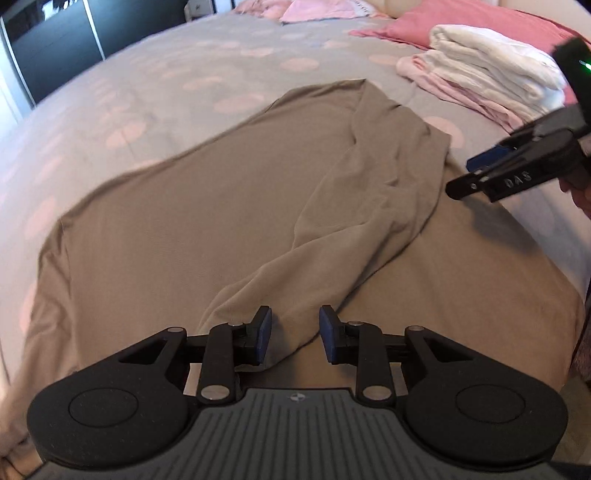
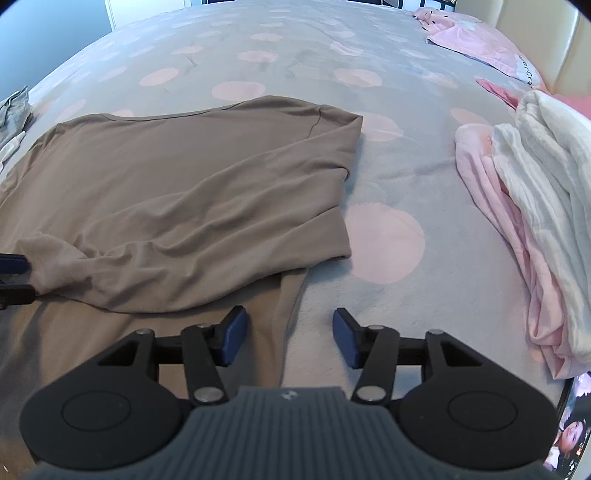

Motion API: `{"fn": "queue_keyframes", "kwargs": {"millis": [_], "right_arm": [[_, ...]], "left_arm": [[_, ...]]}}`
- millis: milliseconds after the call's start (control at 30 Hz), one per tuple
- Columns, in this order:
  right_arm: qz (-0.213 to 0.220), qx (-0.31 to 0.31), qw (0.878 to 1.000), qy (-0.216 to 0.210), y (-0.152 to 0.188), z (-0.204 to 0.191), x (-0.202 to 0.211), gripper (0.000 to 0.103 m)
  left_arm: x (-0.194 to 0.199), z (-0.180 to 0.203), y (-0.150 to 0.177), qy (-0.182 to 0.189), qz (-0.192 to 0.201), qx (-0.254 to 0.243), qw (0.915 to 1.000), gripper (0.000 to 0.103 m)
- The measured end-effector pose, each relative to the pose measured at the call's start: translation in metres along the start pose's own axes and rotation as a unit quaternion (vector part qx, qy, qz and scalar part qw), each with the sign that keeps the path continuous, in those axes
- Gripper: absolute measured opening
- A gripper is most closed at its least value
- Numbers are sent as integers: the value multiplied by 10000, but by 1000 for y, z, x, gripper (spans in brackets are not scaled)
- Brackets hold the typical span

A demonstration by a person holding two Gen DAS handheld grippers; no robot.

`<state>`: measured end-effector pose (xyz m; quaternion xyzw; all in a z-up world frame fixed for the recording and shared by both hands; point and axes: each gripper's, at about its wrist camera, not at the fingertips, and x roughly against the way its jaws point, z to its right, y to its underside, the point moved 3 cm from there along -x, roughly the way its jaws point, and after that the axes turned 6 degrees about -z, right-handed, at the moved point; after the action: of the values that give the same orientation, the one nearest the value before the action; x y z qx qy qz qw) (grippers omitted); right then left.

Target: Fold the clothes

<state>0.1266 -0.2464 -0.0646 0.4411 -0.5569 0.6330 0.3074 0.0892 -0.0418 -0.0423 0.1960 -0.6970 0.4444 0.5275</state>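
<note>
Shirt [image 2: 177,192] lies on bed [image 2: 295,55], folded stack [image 2: 524,221] to its right.

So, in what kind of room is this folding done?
Most likely a bedroom. The taupe shirt lies on a bed with a grey cover with pink dots, a pink pillow sits at its far end, and folded pink and white laundry is stacked beside it.

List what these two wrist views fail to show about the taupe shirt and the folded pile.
- Taupe shirt: its near hem, in both views, is hidden behind the left gripper and the right gripper.
- Shirt's far sleeve: the right wrist view cuts it off at the left edge.
- Folded pile: its item count is unclear, layers overlap, and the right edge crops it.
- Grey cloth: mostly cut off in the right wrist view.
</note>
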Motion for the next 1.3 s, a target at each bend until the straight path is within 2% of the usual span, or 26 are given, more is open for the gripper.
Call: {"fn": "queue_keyframes", "kwargs": {"millis": [33,133,200,367,500,633,733,833,900,967,1000,1100,1167,1200,1233,1267,1300], "right_arm": [[4,1,10000,-12,0,0,0,56],[12,-24,10000,-54,1,1,1,56],[23,-54,10000,-67,0,2,2,56],[38,-228,9997,-53,-3,8,2,56],[56,-344,9994,-7,-9,11,1,55],[43,-405,9991,151,-14,17,0,54],[23,-633,9980,64,-14,28,-1,54],[44,-700,9975,32,-14,32,0,54],[49,-703,9975,47,-14,33,1,54],[39,-702,9975,44,-14,33,1,54],[38,-704,9975,41,-14,33,1,54],[29,-693,9976,33,-14,32,1,54],[26,-686,9976,30,-14,33,0,54],[26,-684,9977,30,-14,33,0,54],[27,-676,9977,31,-14,33,0,54],[33,-670,9977,32,-14,32,0,54],[40,-664,9978,32,-14,32,1,54]], "left_arm": [[2,-2,-2,25,46,72,10000,1],[7,-8,-8,101,199,305,9993,0],[20,-18,-14,163,459,630,9968,0],[52,-53,-21,317,1008,1419,9842,0],[67,-72,-19,94,1231,1691,9778,0],[72,-91,-16,-71,1233,1922,9736,0],[62,-88,-19,154,1052,1758,9787,0],[53,-69,-18,150,893,1272,9877,0],[45,-58,-17,101,747,1007,9921,10],[37,-52,-15,96,593,888,9942,36],[34,-49,-13,109,549,879,9946,39],[22,-43,-9,5,402,756,9963,40],[12,-40,-9,-246,319,636,9972,40],[7,-41,-8,-418,258,614,9969,40],[2,-42,-8,-537,201,610,9965,30],[-1,-45,-8,-468,152,669,9965,4],[-3,-49,-8,-416,126,742,9963,1]]}}
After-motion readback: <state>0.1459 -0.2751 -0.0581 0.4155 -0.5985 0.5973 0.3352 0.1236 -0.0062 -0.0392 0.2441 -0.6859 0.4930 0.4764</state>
